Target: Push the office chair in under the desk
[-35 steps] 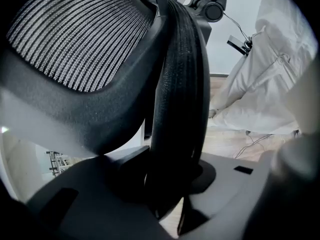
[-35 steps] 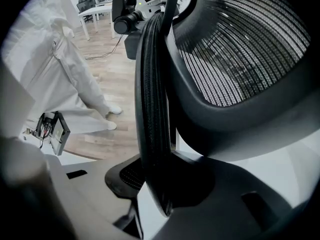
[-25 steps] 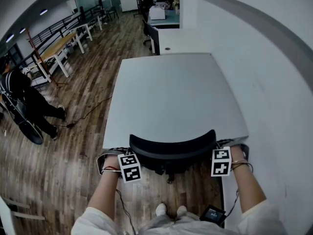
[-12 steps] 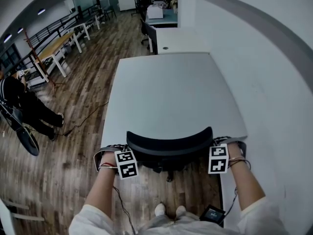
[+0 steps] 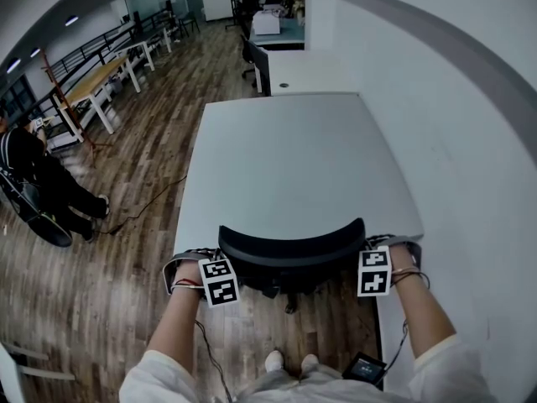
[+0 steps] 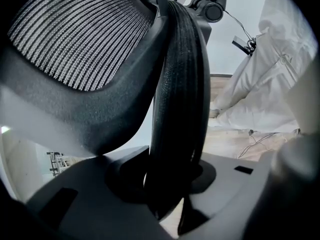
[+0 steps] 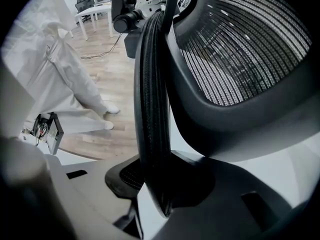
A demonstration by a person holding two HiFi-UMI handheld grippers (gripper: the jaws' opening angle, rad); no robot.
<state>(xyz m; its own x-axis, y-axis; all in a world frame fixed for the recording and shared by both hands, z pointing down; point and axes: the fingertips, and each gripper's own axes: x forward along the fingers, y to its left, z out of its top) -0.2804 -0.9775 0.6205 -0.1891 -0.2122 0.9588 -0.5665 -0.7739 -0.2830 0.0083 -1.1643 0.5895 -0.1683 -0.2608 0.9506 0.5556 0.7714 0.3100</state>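
Wood-plank floor (image 5: 126,250) runs through an open office, with a white wall (image 5: 457,141) at 3 o'clock. Left gripper (image 6: 169,181) has its jaws closed partway onto the left rim of the office chair (image 5: 292,246), the dark mesh edge of the backrest pinched between them. Right gripper (image 7: 156,184) clamps the right rim the same way. From the head view the curved backrest top sits at 6 o'clock of the grey counter (image 5: 294,162) and overlaps its near edge; whether they touch cannot be told, and the seat is hidden. Shoes (image 5: 289,361) stand at 6 o'clock, and a small black device (image 5: 367,368) is at 5 o'clock. A black cable (image 5: 151,193) trails on the floor at 9 o'clock, near a person in dark clothes (image 5: 33,183). Long tables (image 5: 101,78) stand at 11 o'clock, and a second white desk (image 5: 310,70) adjoins the counter at 12 o'clock
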